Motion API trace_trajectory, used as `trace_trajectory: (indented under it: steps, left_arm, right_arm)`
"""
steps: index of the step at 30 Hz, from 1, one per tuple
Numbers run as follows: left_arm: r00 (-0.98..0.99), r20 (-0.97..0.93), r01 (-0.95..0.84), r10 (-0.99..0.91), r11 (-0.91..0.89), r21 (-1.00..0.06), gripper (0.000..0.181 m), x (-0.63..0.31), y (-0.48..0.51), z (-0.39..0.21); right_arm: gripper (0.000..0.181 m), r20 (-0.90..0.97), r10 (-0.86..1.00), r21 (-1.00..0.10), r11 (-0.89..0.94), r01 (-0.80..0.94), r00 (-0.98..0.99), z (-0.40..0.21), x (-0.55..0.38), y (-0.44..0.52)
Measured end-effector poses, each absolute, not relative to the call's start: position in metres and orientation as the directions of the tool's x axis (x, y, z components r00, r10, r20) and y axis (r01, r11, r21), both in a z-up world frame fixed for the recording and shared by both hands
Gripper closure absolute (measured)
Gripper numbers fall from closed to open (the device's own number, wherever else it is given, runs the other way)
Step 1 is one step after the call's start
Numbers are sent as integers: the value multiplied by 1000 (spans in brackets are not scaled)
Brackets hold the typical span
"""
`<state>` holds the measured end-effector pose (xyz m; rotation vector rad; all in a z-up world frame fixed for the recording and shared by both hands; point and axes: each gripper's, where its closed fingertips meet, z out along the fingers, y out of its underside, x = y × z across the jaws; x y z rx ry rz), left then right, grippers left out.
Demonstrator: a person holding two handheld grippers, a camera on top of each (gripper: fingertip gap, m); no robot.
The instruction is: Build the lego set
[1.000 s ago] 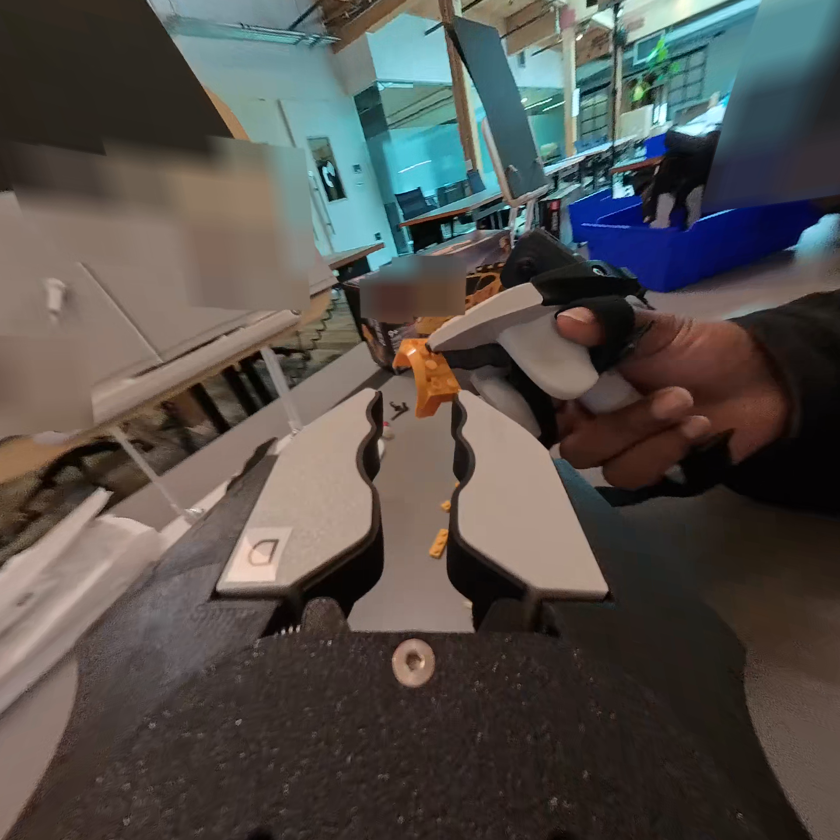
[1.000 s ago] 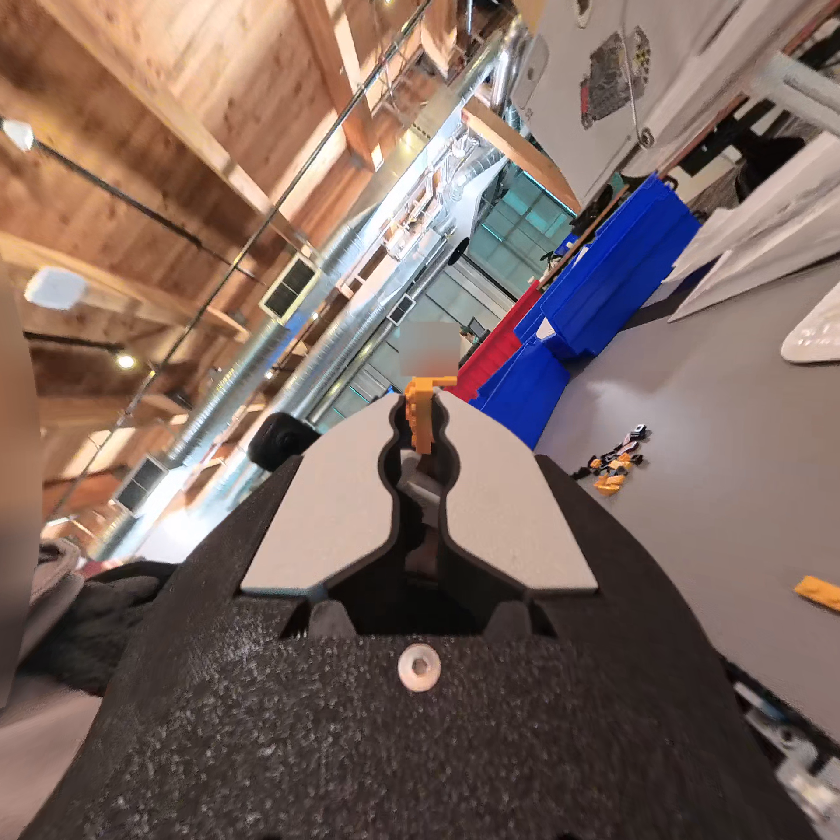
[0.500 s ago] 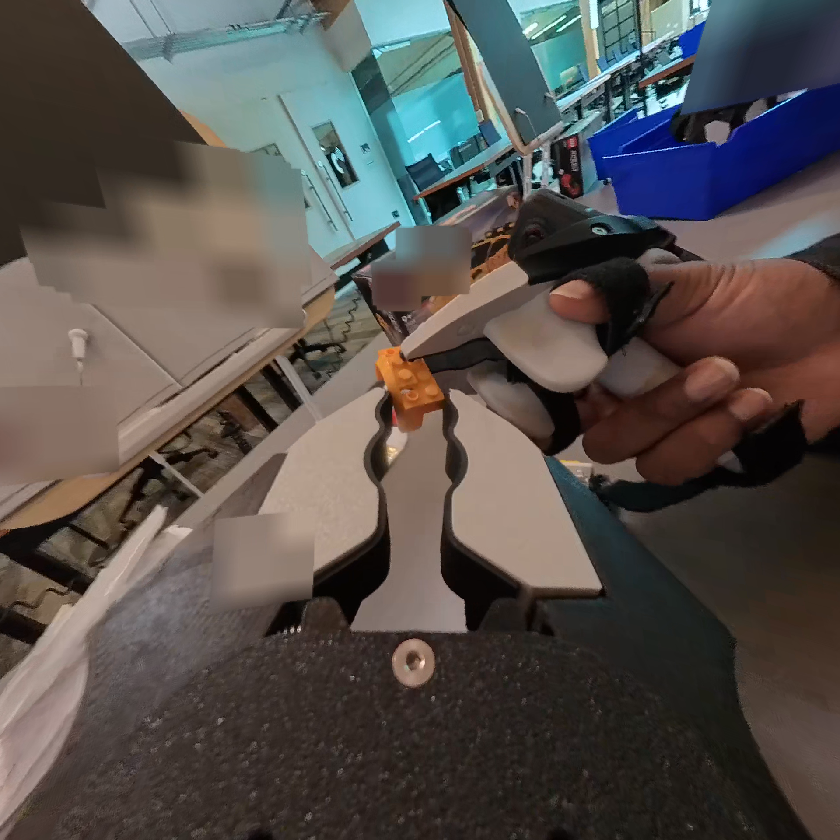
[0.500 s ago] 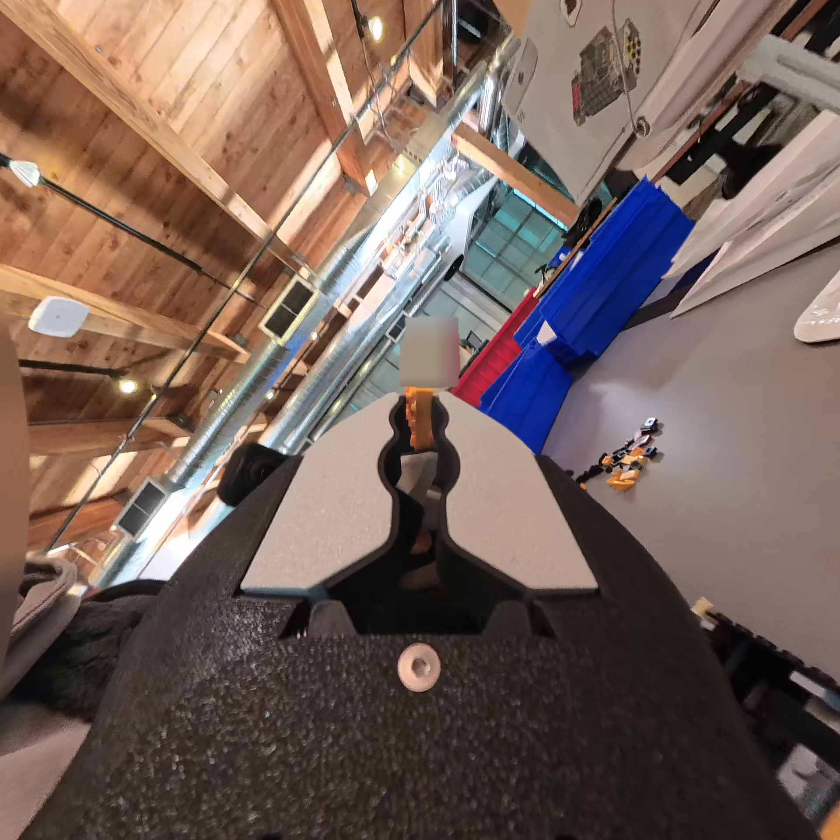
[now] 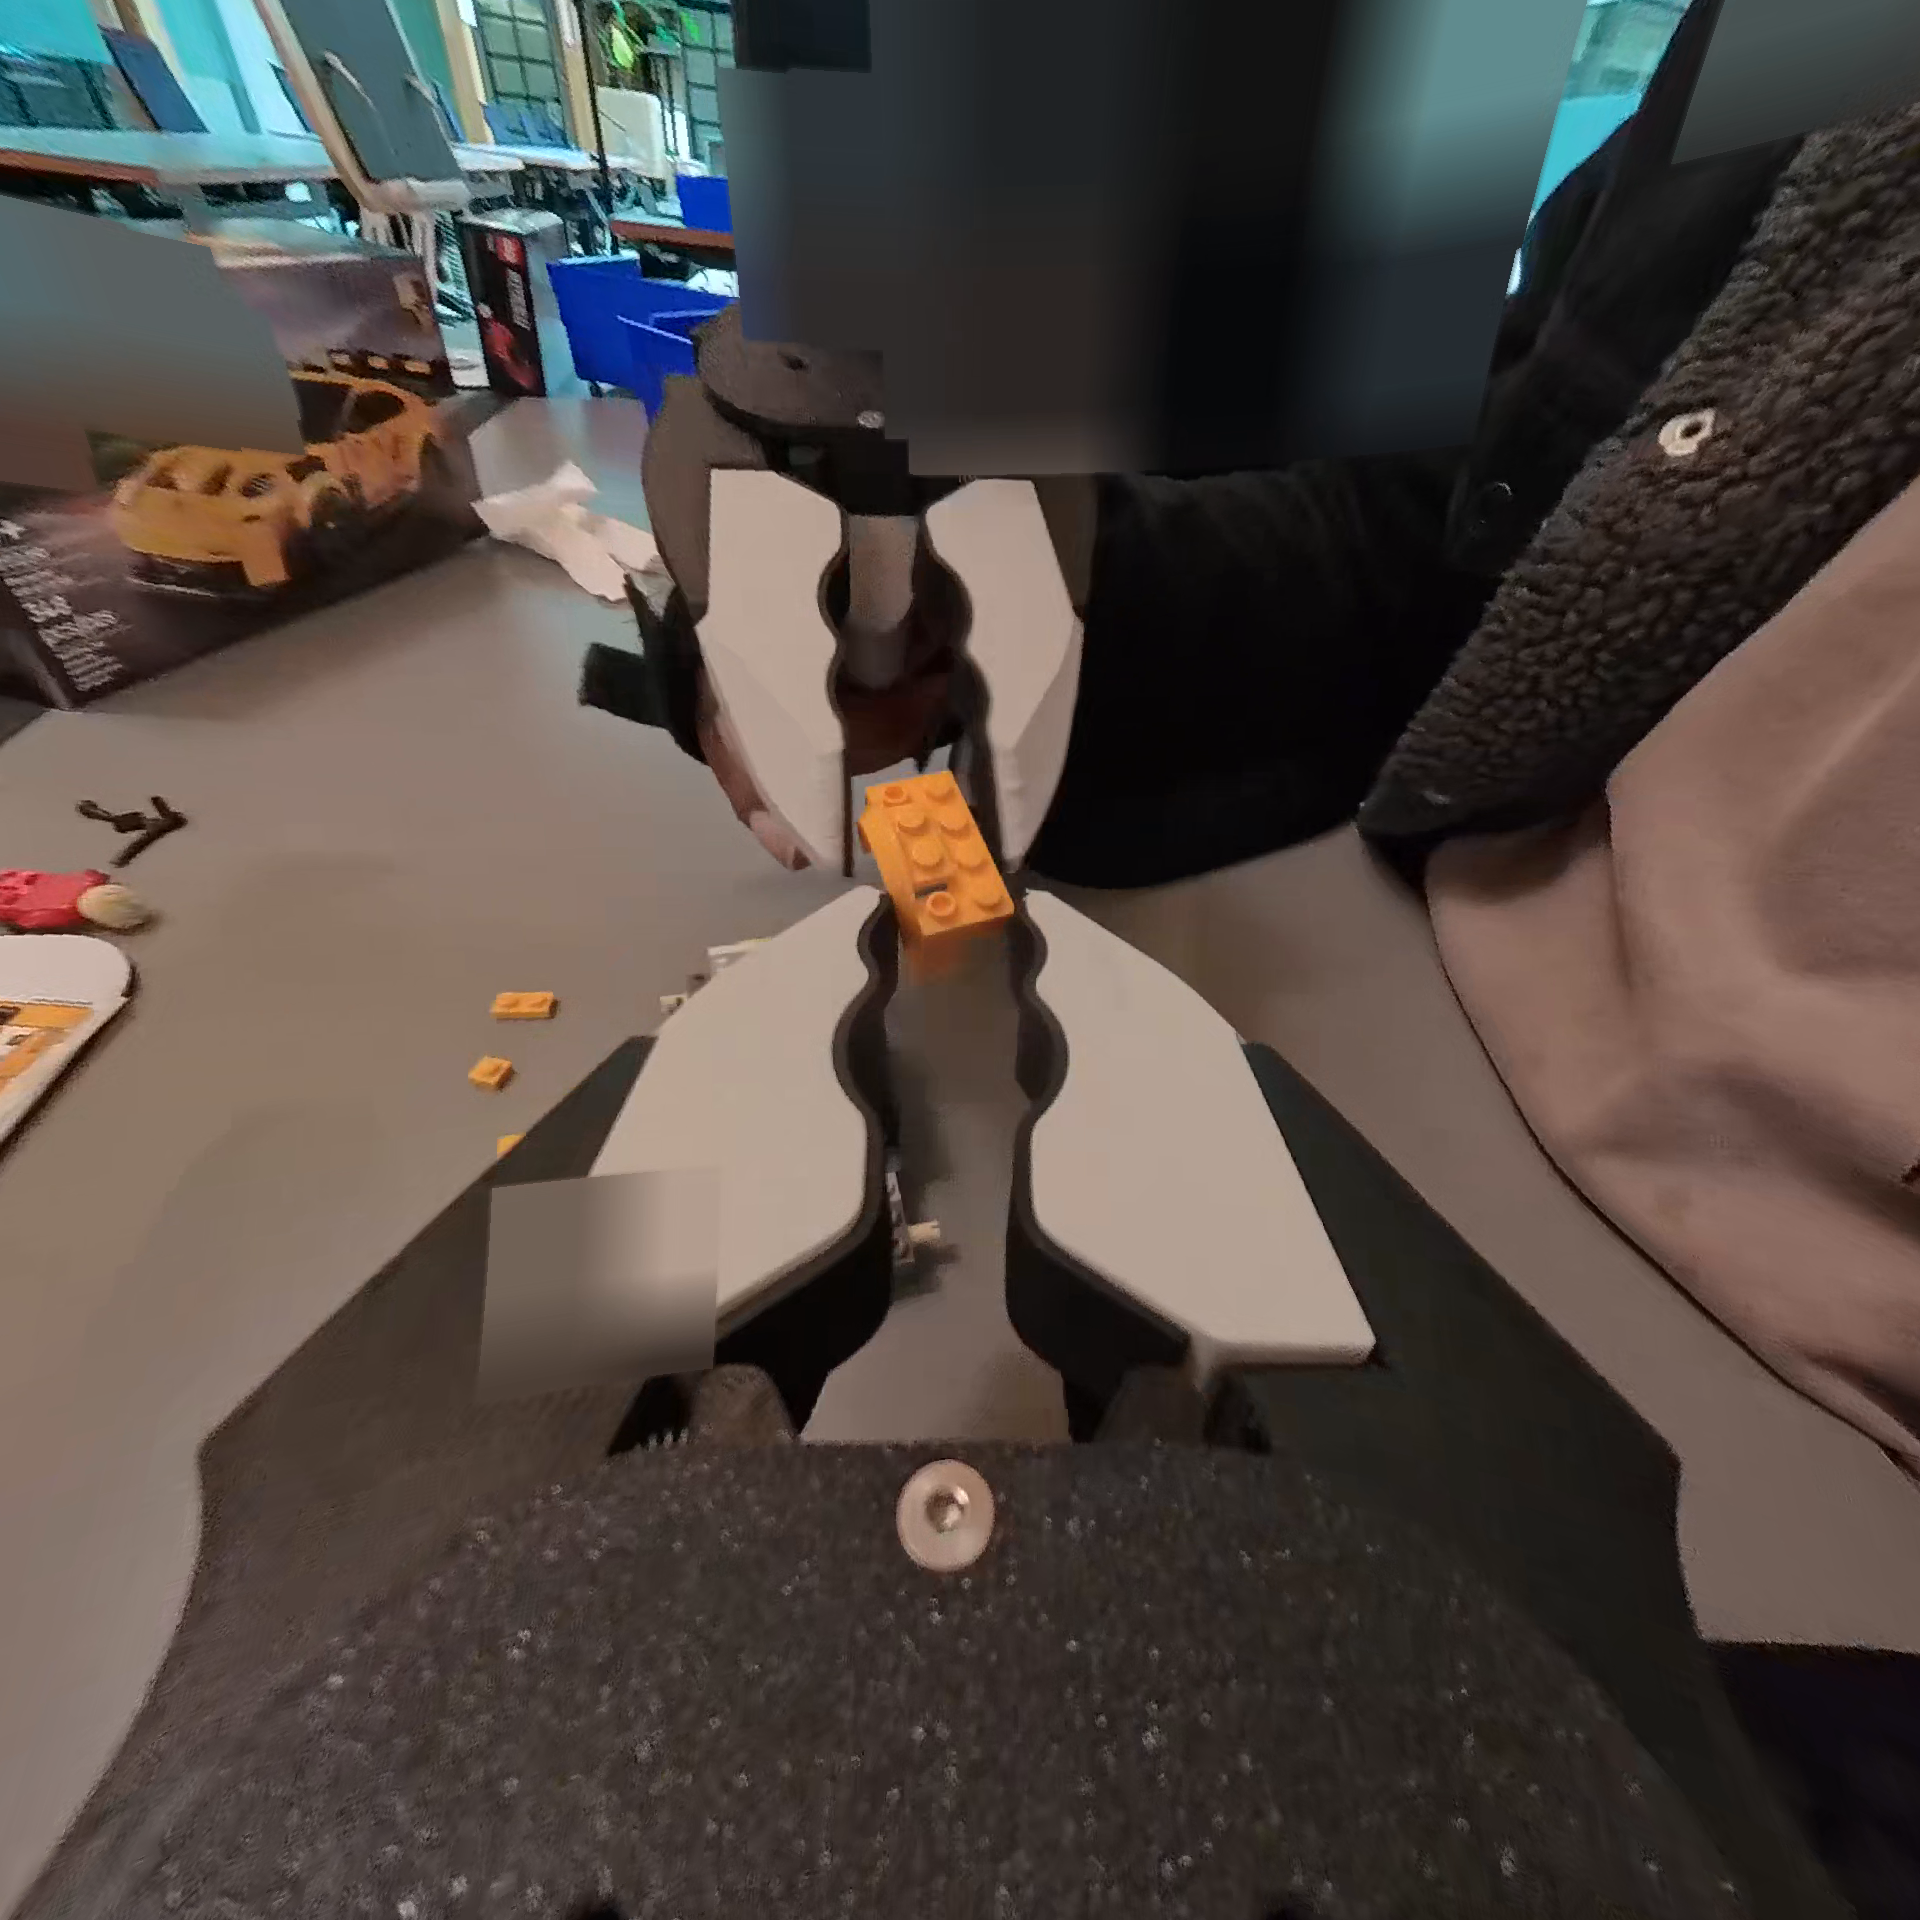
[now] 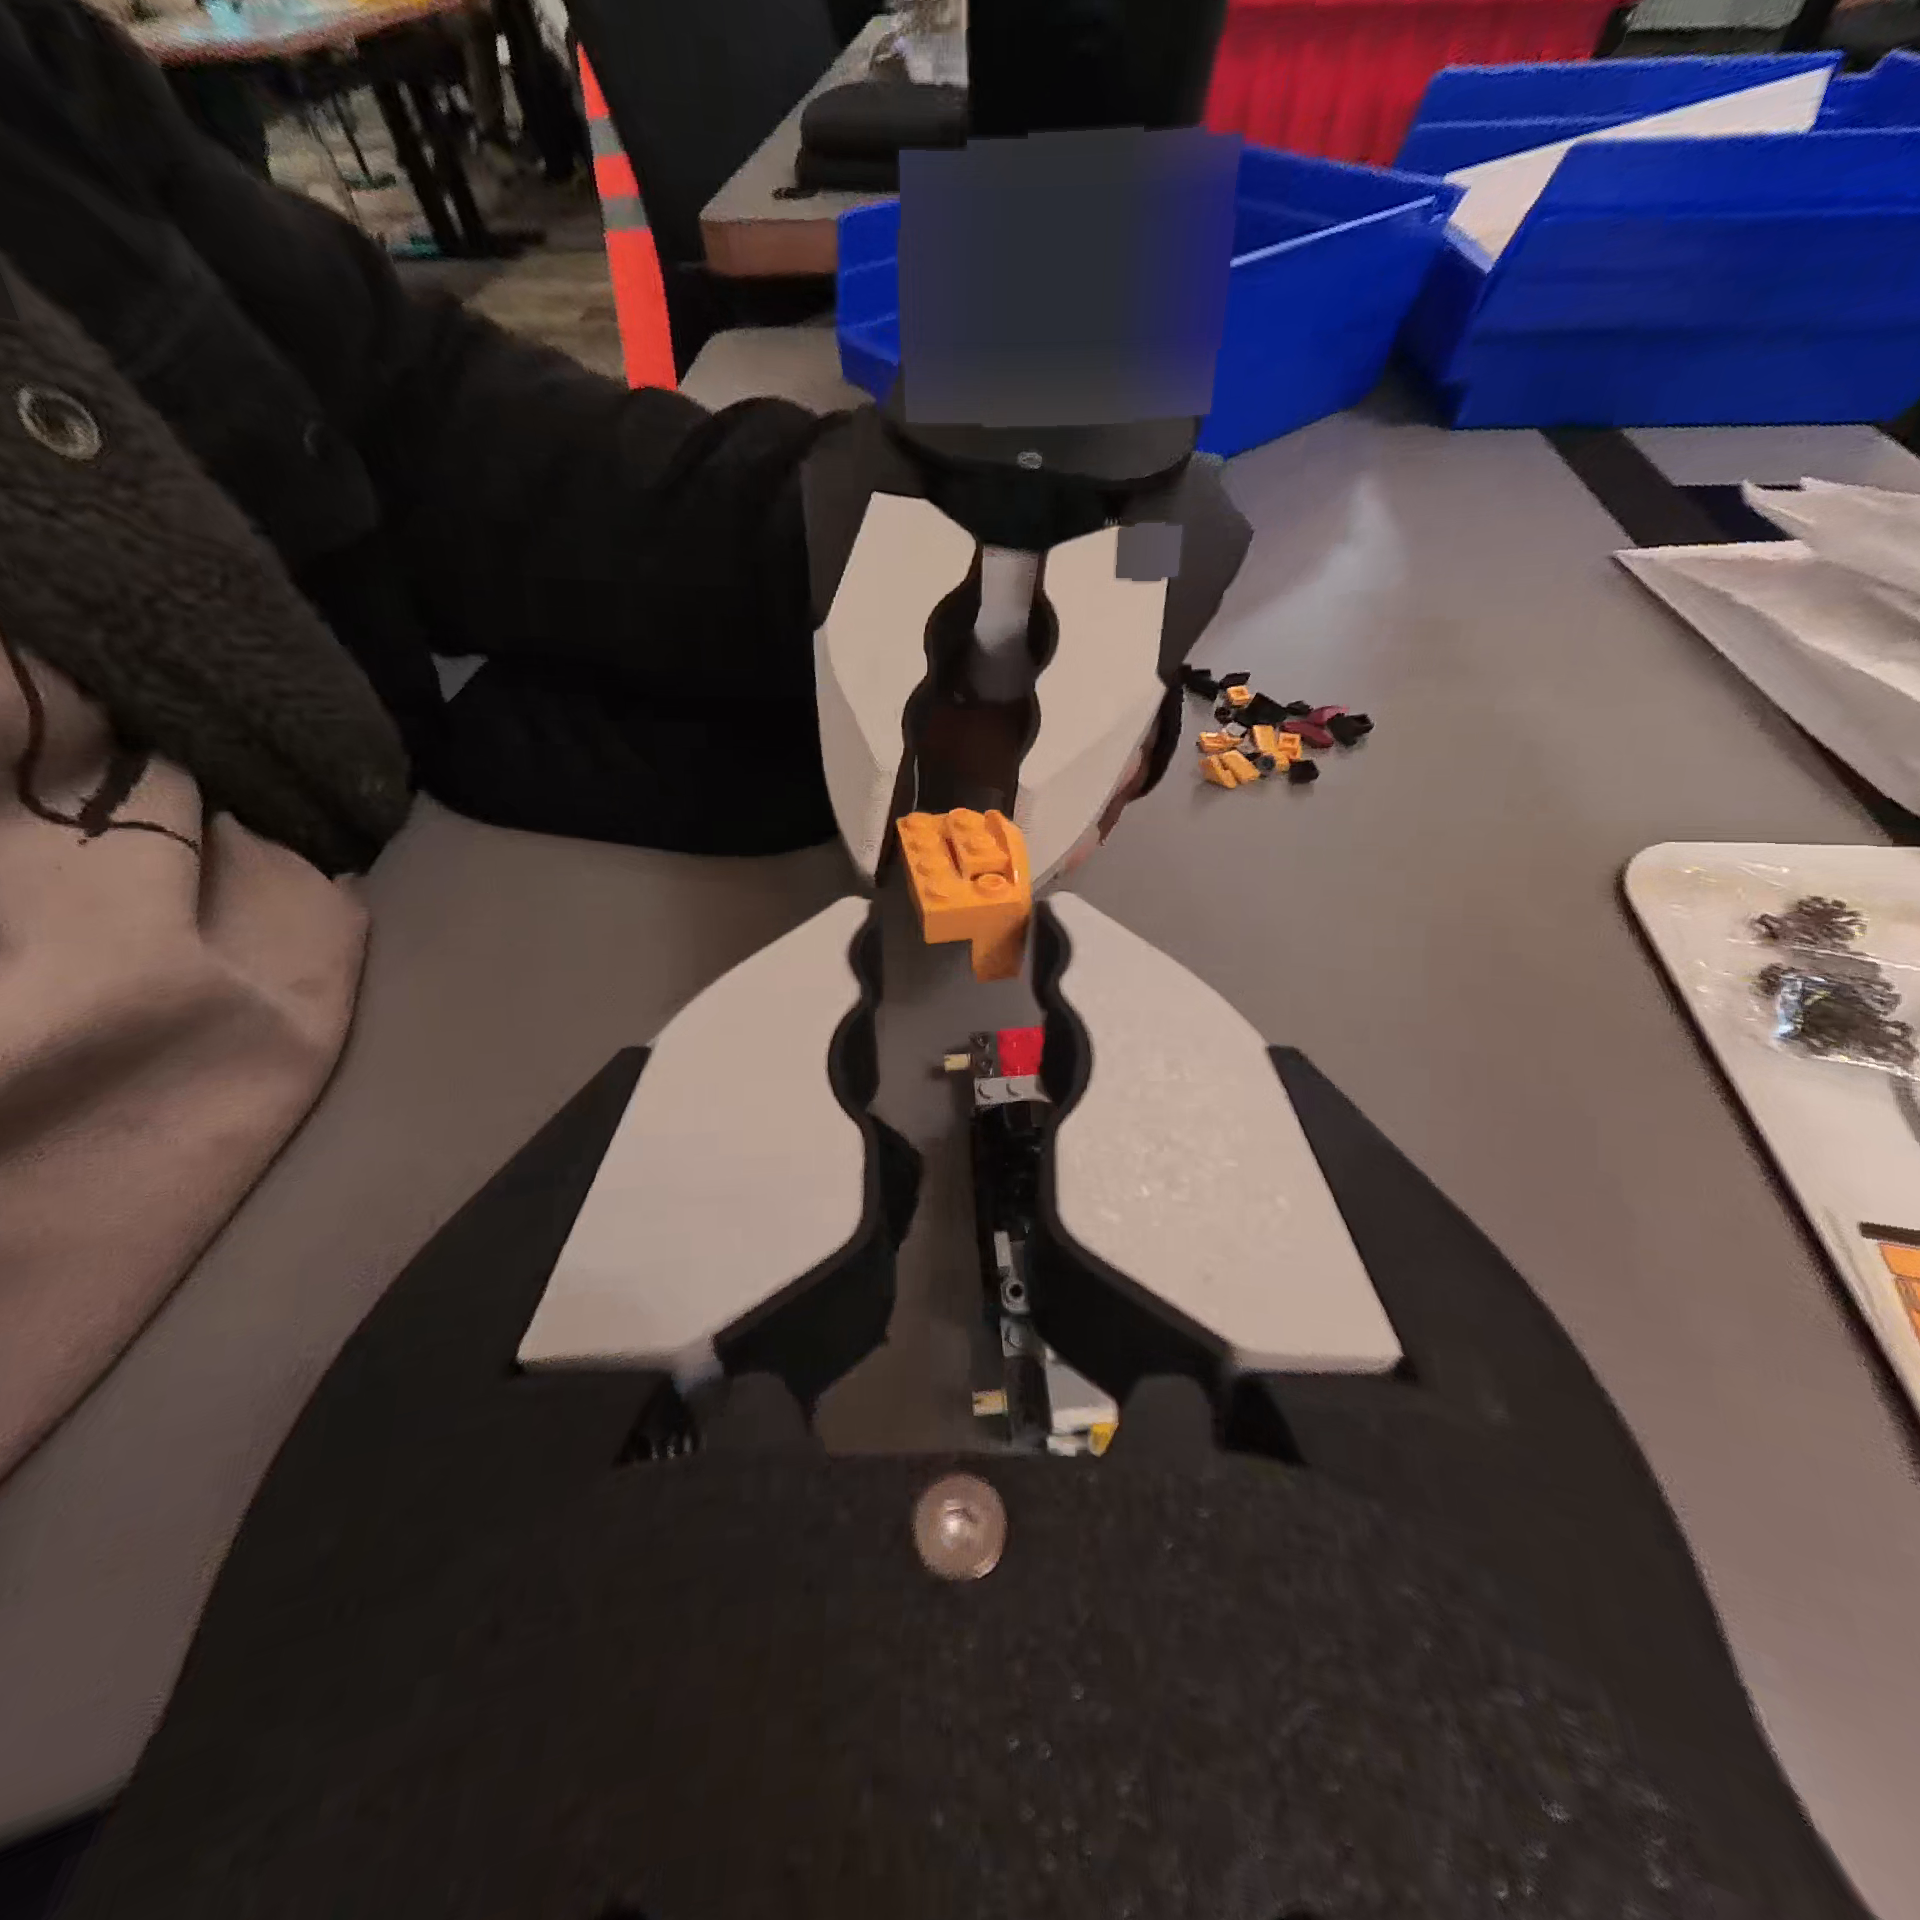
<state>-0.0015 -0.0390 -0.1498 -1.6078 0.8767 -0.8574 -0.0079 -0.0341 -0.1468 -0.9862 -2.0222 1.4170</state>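
An orange brick piece (image 5: 935, 873) hangs above the grey table (image 5: 364, 790), between the tips of both grippers, which face each other. My left gripper (image 5: 945, 920) is shut on its lower end. In the right wrist view the same orange piece (image 6: 966, 883) sits between the left gripper's fingers (image 6: 862, 727). My right gripper (image 6: 956, 920) is open around it, with a gap on its left side. A dark, partly built model (image 6: 1013, 1195) lies on the table under the right gripper.
The set's box with a yellow car picture (image 5: 239, 499) stands at the back left. Loose orange plates (image 5: 525, 1005), a booklet (image 5: 42, 1029) and a red figure (image 5: 52, 899) lie left. A parts pile (image 6: 1262, 732), blue bins (image 6: 1558, 270) and bagged black parts (image 6: 1818, 997) are also in view.
Both grippers have swung down to face each other over the table. The right gripper's fingers have spread apart, and the orange piece now sits in the left gripper's tips.
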Motion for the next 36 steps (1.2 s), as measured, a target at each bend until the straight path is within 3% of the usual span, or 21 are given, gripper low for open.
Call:
trace_trajectory:
  steps: [1,12,17,25,29,36]
  left_arm:
    - [464,96,-122,-881,-171,-978,161,0,-41,-152]
    - [600,86,-71,-796,-160,-985,160,-18,-25,-150]
    - [628,79,-107,-774,-187,-977,163,-23,-22,-155]
    - [747,119,-142,-654,-333,-932,163,-54,-4,-184]
    - [786,169,-173,-594,-474,-863,163,-67,-1,-218]
    - [819,117,-271,-562,-558,-784,162,-70,-1,-241]
  right_arm:
    - [161,-3,780,-937,216,273,-625,-147,-8,-34]
    - [162,24,846,-972,144,186,-533,-144,-22,-19]
    - [162,38,849,-958,181,223,-527,-157,-24,-17]
    - [159,99,891,-862,299,409,-443,-177,-24,40]
    - [160,111,868,-751,392,531,-483,-198,-18,68]
    - [163,78,859,-665,423,616,-506,-229,-26,81]
